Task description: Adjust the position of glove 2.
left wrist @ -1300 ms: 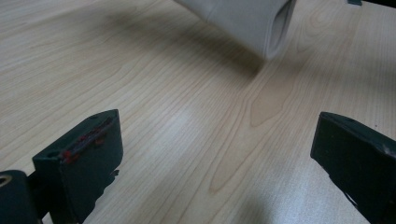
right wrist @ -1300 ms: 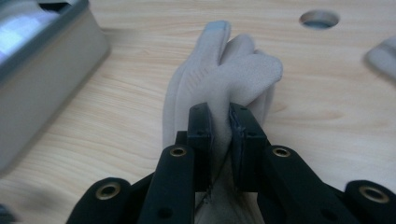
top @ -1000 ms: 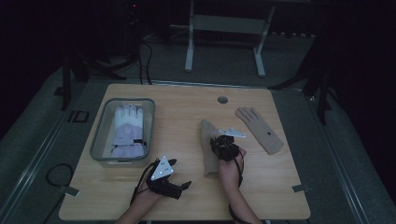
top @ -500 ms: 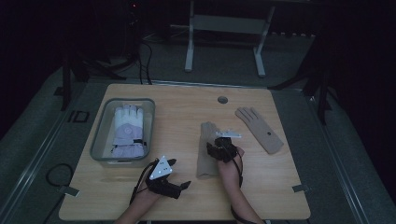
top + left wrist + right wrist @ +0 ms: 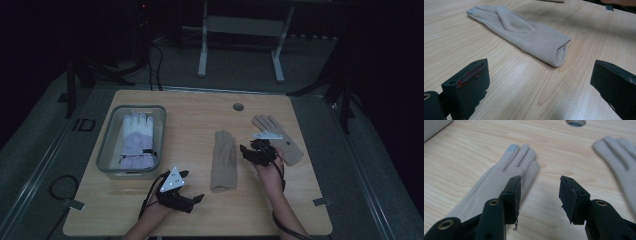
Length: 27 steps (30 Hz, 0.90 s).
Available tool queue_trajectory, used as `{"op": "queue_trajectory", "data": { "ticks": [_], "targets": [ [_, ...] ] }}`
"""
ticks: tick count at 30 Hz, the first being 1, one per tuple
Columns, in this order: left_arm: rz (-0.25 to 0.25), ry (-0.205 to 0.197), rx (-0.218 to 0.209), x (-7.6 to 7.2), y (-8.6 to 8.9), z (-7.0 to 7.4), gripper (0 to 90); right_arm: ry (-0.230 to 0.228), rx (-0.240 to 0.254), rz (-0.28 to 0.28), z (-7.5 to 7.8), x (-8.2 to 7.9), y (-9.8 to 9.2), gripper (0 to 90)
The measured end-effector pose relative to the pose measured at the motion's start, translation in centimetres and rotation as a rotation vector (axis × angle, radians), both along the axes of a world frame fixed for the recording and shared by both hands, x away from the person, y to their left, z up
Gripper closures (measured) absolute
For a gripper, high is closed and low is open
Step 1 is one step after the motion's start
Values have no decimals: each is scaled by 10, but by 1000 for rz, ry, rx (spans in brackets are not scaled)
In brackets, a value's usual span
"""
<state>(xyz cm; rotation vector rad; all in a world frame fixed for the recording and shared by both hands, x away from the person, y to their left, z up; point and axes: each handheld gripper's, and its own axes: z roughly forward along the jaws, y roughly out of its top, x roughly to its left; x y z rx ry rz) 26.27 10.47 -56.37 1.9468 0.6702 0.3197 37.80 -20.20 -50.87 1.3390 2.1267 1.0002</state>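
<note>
Now the right gripper point(image 5: 250, 150) sits between two tan gloves, its jaws apart with nothing between them; they have just been opening. A second ago it was on the nearer tan glove point(image 5: 223, 161), which then lay angled with its fingers tipped toward the left; since then the glove has been let go and lies flat and straight on the wooden table point(image 5: 200, 107), near the middle. That reads as a placing step finished, so this glove looks laid out and the hand is likely free for the second tan glove point(image 5: 278, 137) just to its right. The released glove's long axis runs away from the person, fingers pointing to the far edge, open cuff toward the near edge. In the right gripper view the glove's fingers point(image 5: 520, 157) spread beside the left jaw. The left gripper point(image 5: 194, 187) rests near the front edge, jaws wide apart and empty, aimed at the glove's cuff point(image 5: 559, 51). A clear bin point(image 5: 105, 150) at the left holds a white glove point(image 5: 136, 140).
</note>
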Motion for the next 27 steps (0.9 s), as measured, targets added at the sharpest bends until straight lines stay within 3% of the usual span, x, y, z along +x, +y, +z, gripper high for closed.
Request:
{"op": "queue_trajectory", "data": {
  "ticks": [5,6,7,9,11,13,22,27],
  "targets": [
    [2,-1,-5,0,1,1,24,-9,-6,10,10,10,-35,526],
    [4,-2,-9,0,1,1,24,-9,-6,10,10,10,-35,526],
    [4,0,-12,0,1,1,24,-19,3,1,13,13,-48,533],
    [3,0,-15,0,2,1,24,-17,3,-4,14,15,-52,532],
    [3,-2,-15,-1,2,1,24,-23,-3,-4,15,17,-60,533],
    [-2,-5,-13,0,2,1,25,-19,-30,-28,16,24,-80,558],
    [-2,-7,-15,2,4,1,24,-6,-29,-64,10,44,-120,581],
    [3,-6,-16,3,5,2,24,17,-41,-73,2,59,-128,546]
  ]
}}
